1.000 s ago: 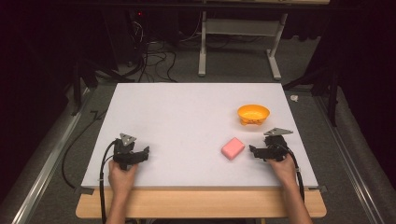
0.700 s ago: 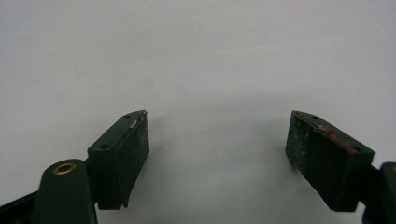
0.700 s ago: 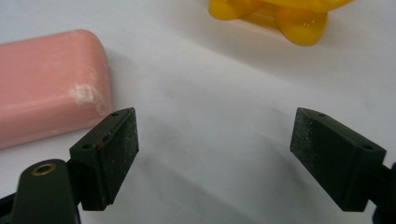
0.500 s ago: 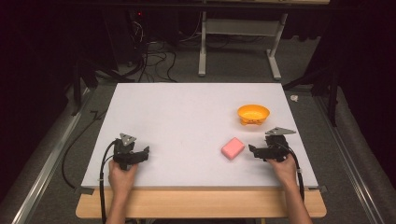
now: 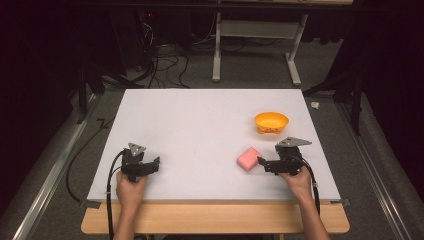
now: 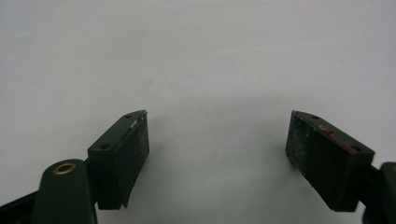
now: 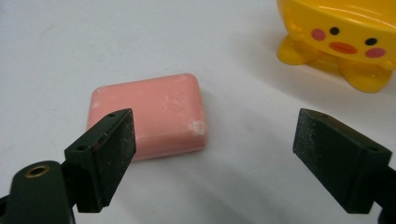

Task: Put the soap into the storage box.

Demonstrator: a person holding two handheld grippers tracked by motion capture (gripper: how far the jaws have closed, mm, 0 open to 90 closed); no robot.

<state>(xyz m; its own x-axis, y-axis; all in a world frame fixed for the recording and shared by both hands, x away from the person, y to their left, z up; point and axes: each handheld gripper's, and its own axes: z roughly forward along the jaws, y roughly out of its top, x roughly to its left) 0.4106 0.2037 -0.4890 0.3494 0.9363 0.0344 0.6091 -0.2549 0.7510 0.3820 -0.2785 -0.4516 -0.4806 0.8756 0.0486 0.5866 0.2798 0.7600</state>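
Step in hand, as judged: the right hand-held gripper is lining up on the pink rounded-rectangle soap bar for a pick. In the right gripper view its jaws stand wide apart and empty; the bar lies left of centre, partly behind the left jaw, not between the two. A good grasp probably calls for shifting the gripper toward the bar until it is centred in the gap, then lowering so both pads reach below its top edge before closing. The bar sits skewed to the jaw line, so a small twist of the hand to meet its long flat sides squarely should keep it from pivoting out. A bar like this may be slick; slow, firm closing seems wise.

Soap bar: matte pink, rounded corners, whitish scuffs on top and a pale chip at one corner. It lies flat on the white surface, lower right of the high view, just left of the right gripper's tips.

The yellow plastic duck-faced bowl stands above and right of the bar, apart from it; a likely destination.

The left hand-held gripper rests at lower left of the high view, jaws apart, holding nothing.
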